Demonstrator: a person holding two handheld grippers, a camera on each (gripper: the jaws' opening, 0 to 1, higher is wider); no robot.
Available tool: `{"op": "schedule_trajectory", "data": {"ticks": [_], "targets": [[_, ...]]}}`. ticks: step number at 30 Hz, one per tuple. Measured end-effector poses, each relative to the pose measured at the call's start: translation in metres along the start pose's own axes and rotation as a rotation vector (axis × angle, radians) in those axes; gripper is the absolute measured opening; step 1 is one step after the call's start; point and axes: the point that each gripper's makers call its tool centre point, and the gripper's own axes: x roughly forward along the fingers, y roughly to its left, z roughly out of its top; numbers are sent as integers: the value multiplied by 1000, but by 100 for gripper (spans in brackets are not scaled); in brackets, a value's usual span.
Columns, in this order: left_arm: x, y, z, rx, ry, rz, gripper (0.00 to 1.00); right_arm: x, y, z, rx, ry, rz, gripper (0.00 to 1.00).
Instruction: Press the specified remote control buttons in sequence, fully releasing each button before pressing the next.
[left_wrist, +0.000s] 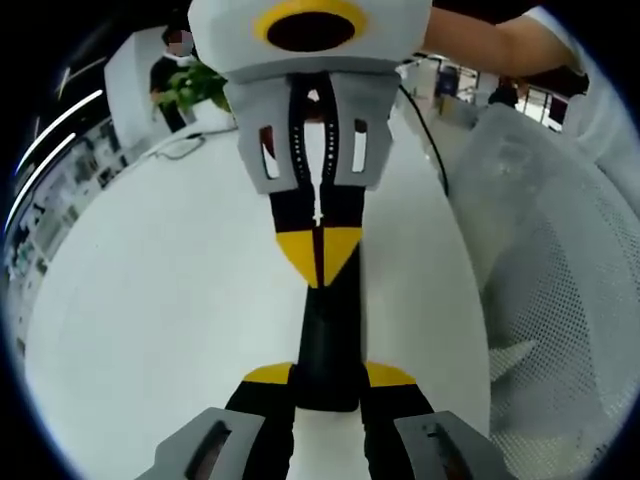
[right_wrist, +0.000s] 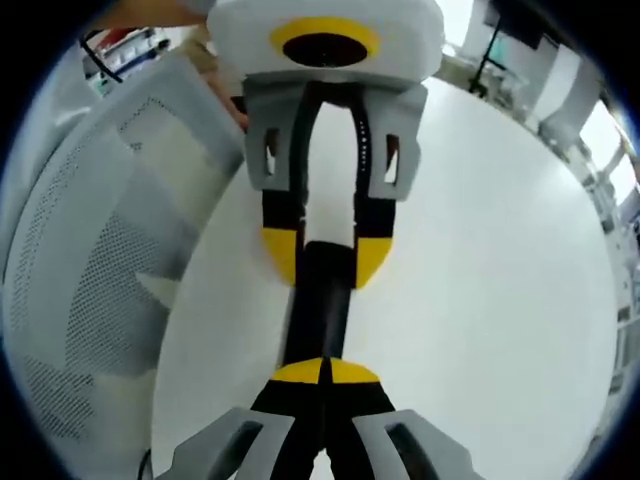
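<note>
Left tool (left_wrist: 325, 385), yellow-tipped, clamped around near end of slim black bar-shaped remote control (left_wrist: 328, 335) at lower centre over round white surface (left_wrist: 150, 300), with right tool (right_wrist: 325, 372) narrowed, tips pressing its top face; buttons unreadable, so progress through sequence impossible to judge.

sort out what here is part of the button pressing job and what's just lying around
In the job:
remote
left gripper, clamped on the remote's near end
right gripper, jaws shut, tips at the remote's far end

Lying about:
mesh chair
plant
cable
table, just the surface
</note>
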Motion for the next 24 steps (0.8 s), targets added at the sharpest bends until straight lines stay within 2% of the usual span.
{"op": "schedule_trajectory", "data": {"ticks": [10,16,24], "targets": [[1,1,-1,-1,-4,2,24,-3,2,1,-8,-37,-40,0],[1,1,-1,-2,-6,2,24,-16,0,9,-6,-75,-86,0],[1,1,-1,-1,-2,2,24,-27,0,14,-13,-92,-129,0]]}}
